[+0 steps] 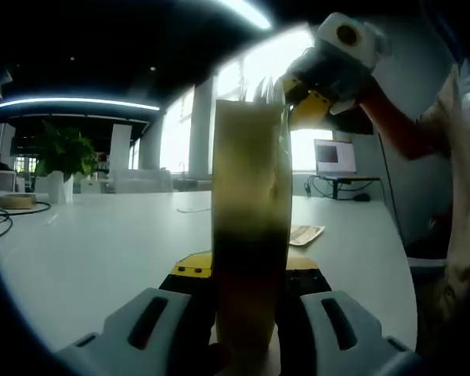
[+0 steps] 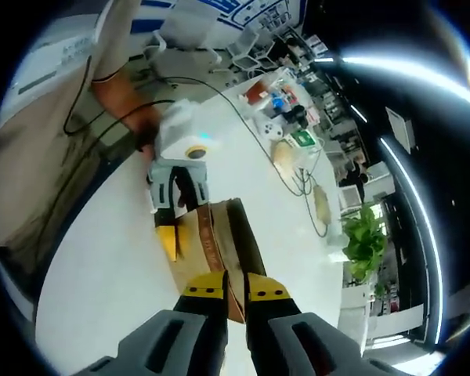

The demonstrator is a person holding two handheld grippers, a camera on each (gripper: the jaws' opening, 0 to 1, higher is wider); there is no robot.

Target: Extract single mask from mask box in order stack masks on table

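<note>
left gripper view, left gripper (image 1: 247, 313) clamps upright mask box (image 1: 249, 235) on white table (image 1: 86, 243), right gripper (image 1: 286, 92) at box top, jaws narrowed, whether pinching a mask unclear

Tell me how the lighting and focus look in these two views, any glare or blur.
Left gripper view: bright windows behind blow out to glare, so the mask box between the jaws is backlit, dark lower down and soft, being close to the lens. Right gripper view: more evenly lit, the white table bright, ceiling light strips flaring; fisheye bends the table edge, and the left gripper shows fairly sharp.
</note>
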